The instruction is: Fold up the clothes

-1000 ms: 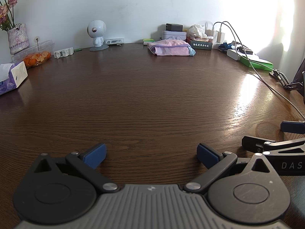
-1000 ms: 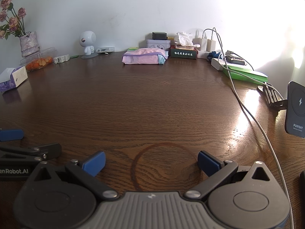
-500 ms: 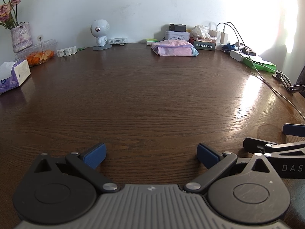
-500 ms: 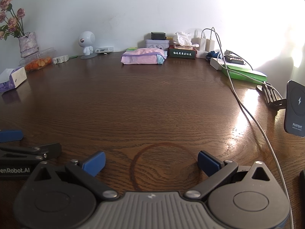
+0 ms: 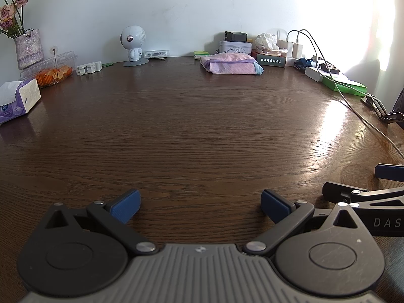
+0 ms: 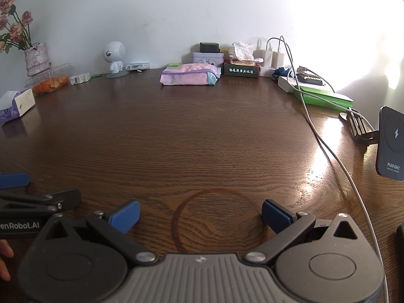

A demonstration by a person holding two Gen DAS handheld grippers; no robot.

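Note:
A folded pink garment with a light blue edge (image 5: 231, 66) lies at the far side of the dark wooden table (image 5: 197, 131), near the wall; it also shows in the right wrist view (image 6: 190, 77). My left gripper (image 5: 200, 205) is open and empty, low over the near part of the table. My right gripper (image 6: 200, 213) is open and empty beside it, over a ring stain (image 6: 217, 218). Both are far from the garment. The right gripper's fingers (image 5: 388, 171) show at the right edge of the left wrist view.
A tissue box (image 5: 19, 102), a fruit container (image 5: 51, 72) and a flower vase (image 5: 27, 48) stand at the left. A white robot figure (image 5: 132, 46), tins, chargers and cables (image 6: 310, 116) line the back and right. A wireless charger stand (image 6: 391, 144) is at the right.
Both views have shifted slightly, so the far objects sit a little differently in frame. Both grippers stay open and empty.

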